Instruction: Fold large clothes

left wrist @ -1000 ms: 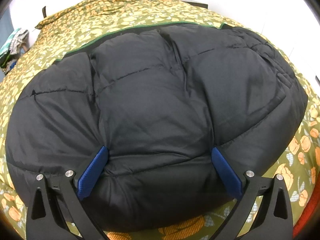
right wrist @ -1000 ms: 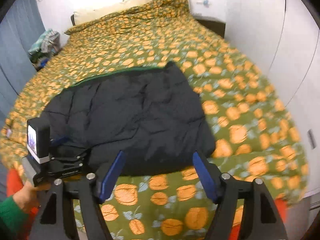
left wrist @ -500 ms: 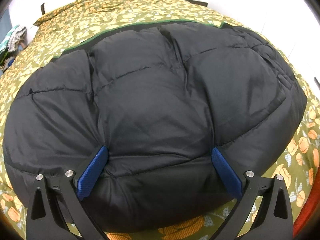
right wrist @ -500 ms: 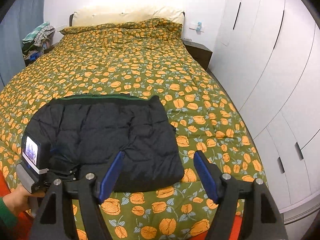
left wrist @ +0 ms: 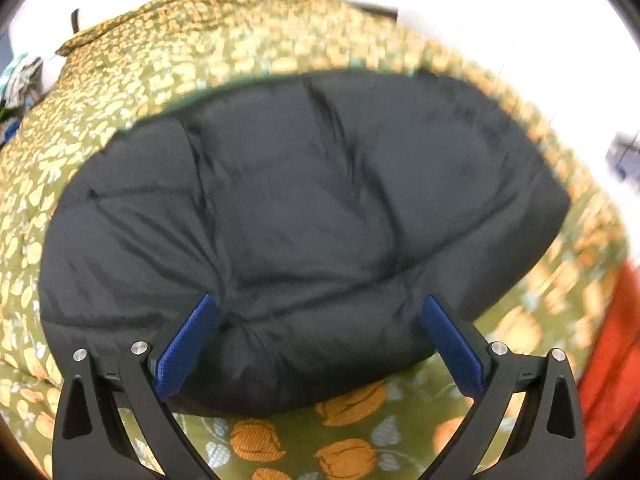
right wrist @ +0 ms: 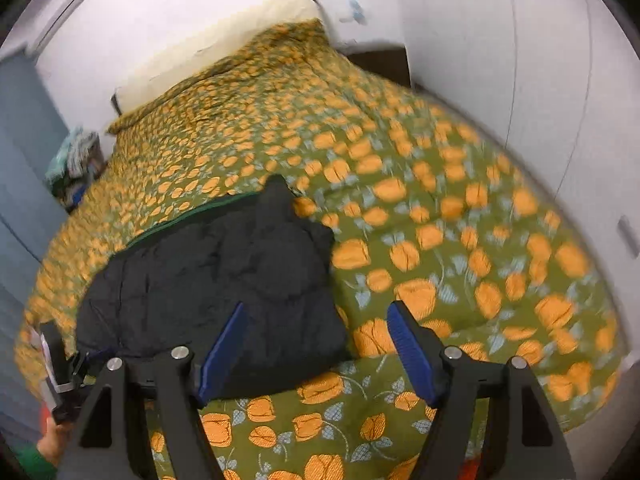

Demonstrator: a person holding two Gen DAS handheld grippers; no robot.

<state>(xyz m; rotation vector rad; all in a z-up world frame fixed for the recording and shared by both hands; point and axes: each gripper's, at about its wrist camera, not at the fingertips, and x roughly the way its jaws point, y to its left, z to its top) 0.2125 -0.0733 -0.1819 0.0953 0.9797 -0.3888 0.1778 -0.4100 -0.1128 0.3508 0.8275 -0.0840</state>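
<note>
A folded black puffer jacket (left wrist: pixel 304 216) lies on a bed with a green and orange tulip bedspread (left wrist: pixel 348 432). A thin green edge runs along its far side. My left gripper (left wrist: pixel 320 316) is open and empty, its blue pads (left wrist: pixel 188 344) wide apart over the jacket's near edge. The jacket also shows in the right wrist view (right wrist: pixel 224 280), left of centre. My right gripper (right wrist: pixel 316 336) is open and empty, above the bedspread (right wrist: pixel 460 264) at the jacket's near right corner. The left gripper's body (right wrist: pixel 60 376) shows at the lower left of that view.
White wardrobe doors (right wrist: pixel 540 80) run along the bed's right side. A pillow (right wrist: pixel 208 48) and a dark nightstand (right wrist: pixel 380 64) stand at the head. A pile of clothes (right wrist: pixel 76 160) lies left of the bed. Something red (left wrist: pixel 612 340) lies at the foot.
The left gripper has pulled back from the jacket, so more bedspread shows in front of it. The right gripper has swung and tilted; both views are blurred by motion.
</note>
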